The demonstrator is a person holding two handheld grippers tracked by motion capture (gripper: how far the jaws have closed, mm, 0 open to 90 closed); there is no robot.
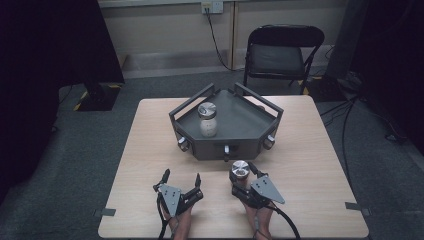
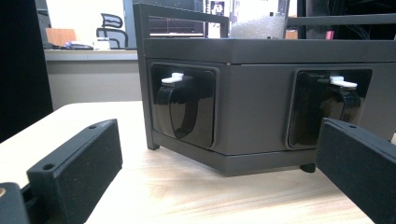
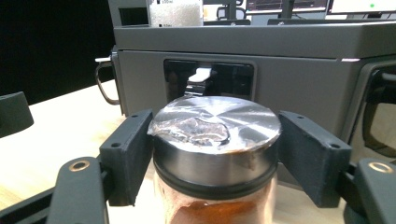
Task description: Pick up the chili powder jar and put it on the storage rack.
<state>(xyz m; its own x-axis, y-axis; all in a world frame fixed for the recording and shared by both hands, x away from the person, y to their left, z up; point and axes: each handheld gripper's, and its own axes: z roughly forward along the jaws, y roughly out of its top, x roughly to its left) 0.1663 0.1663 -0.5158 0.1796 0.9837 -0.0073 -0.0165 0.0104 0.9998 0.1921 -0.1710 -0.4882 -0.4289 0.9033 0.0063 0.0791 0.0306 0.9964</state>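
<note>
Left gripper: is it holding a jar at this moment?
No. The left gripper has its jaws spread apart with nothing between them; the right gripper grips the metal-lidded jar.

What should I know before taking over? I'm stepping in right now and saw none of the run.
Right tool: shut on the metal-lidded jar of reddish powder, at the table's near edge just in front of the grey tray.
Left tool: open, empty, low over the table.
Done: a jar of white grains already stands in the tray.
Left: likely lift the held jar over the rail and set it inside.
</note>
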